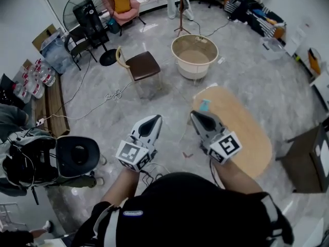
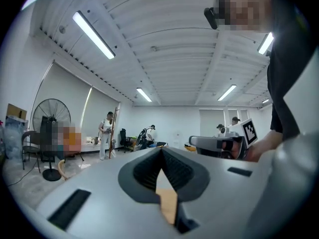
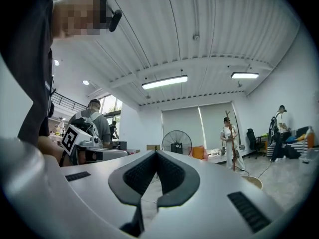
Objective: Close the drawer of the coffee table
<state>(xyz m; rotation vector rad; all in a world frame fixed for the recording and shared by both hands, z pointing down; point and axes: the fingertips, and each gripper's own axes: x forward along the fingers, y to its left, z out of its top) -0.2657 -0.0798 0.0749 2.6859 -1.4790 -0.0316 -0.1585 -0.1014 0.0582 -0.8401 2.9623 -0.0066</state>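
The coffee table is an oval wooden top low at the right of the head view; no drawer of it shows in any view. A small blue item lies at its far end. Both grippers are held up level in front of me, side by side, above the floor. My left gripper has its jaws shut with nothing between them, as the left gripper view confirms. My right gripper hangs over the table's near-left edge, also shut and empty. Each gripper view looks out across the room.
A brown-seated chair and a round beige tub stand ahead on the marble floor. A black stool is at my left, a standing fan and low bench farther left. A dark cabinet stands right. People stand far off.
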